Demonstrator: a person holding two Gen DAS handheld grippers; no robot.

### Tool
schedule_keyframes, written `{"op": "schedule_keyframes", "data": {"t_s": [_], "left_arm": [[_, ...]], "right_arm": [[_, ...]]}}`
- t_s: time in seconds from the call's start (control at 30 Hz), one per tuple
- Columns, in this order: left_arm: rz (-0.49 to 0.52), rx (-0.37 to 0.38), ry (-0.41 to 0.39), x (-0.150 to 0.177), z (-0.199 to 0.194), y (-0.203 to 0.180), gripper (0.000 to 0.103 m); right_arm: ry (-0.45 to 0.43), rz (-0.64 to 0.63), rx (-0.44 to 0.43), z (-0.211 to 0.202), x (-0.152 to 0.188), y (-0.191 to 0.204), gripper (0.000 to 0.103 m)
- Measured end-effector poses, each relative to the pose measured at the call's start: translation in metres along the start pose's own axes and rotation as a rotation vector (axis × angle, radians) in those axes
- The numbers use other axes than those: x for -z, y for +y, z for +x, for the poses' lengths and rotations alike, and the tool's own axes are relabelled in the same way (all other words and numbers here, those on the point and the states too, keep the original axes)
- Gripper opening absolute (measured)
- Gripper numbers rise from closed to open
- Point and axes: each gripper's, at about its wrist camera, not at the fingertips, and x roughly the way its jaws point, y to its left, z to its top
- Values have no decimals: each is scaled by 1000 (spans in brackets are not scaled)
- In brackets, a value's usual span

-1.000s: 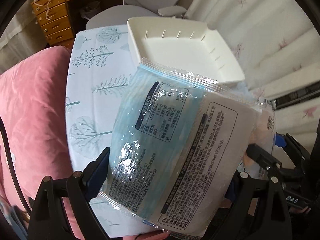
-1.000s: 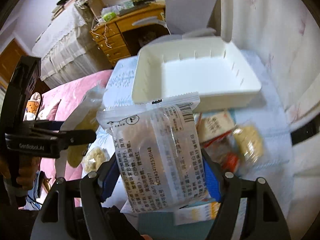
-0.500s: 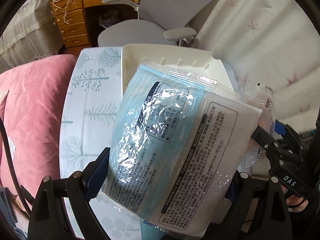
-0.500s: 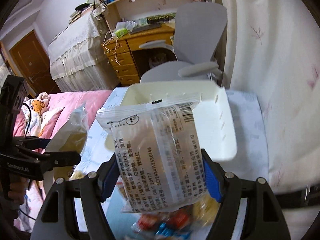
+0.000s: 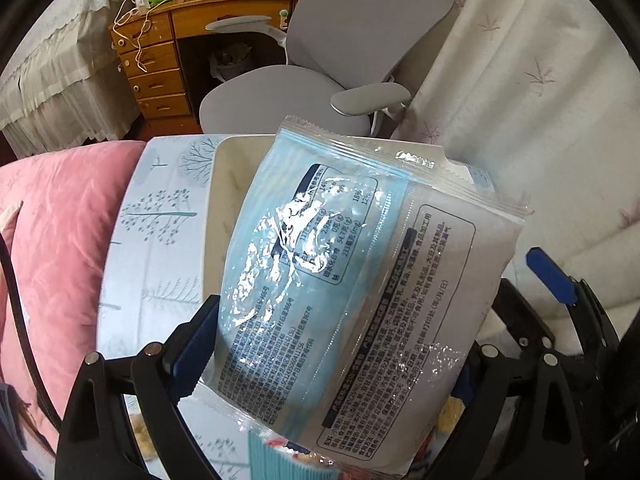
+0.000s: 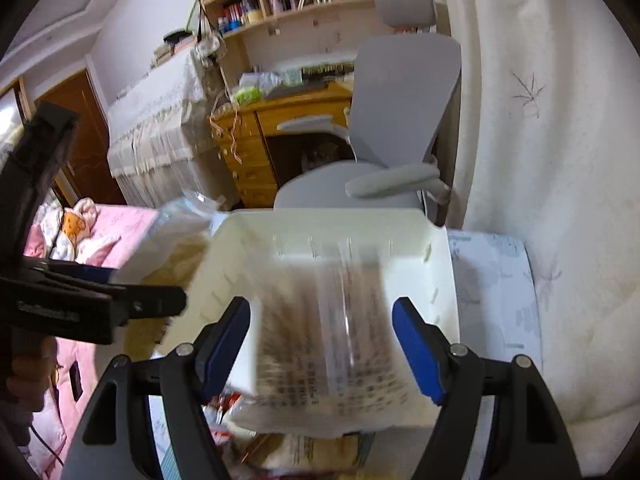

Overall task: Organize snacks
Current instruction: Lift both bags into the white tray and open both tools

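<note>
The right tongs (image 6: 320, 344) stand spread, their white packet (image 6: 332, 344) blurred, seemingly dropping toward the white bin (image 6: 440, 280). The left tongs (image 5: 332, 344) clamp the blue packet (image 5: 352, 280); next, carry it toward 12 o'clock over the bin and let go.

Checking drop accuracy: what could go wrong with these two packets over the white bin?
The blurred packet hangs loose between the fingers of the open right hand-held gripper, by the near edge of the white bin; it may fall short. The blue packet, tilted in the left hand-held gripper, could catch the bin's rim.
</note>
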Motion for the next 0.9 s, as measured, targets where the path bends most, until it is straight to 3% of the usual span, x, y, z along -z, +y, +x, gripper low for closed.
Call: {"op": "schedule_keyframes", "data": {"t_s": [0.1,0.2,0.4,0.53,0.9], "left_arm": [[-45,16,33,-4,17,2,95],[-94,50,52,-5,25,4,95],[-85,52,57,4,20,3,95],[-106,101,52,10,4,9,95],[-55,127,0,45,-70,20,95]], "right_arm": [[-40,-11,12,8,-1,-5,74],[8,2,15,20,0,-10,75],[43,22,14,20,11,-12,75],[62,51,22,13,11,-13,77],[83,125,84,-40,19,-2,85]]}}
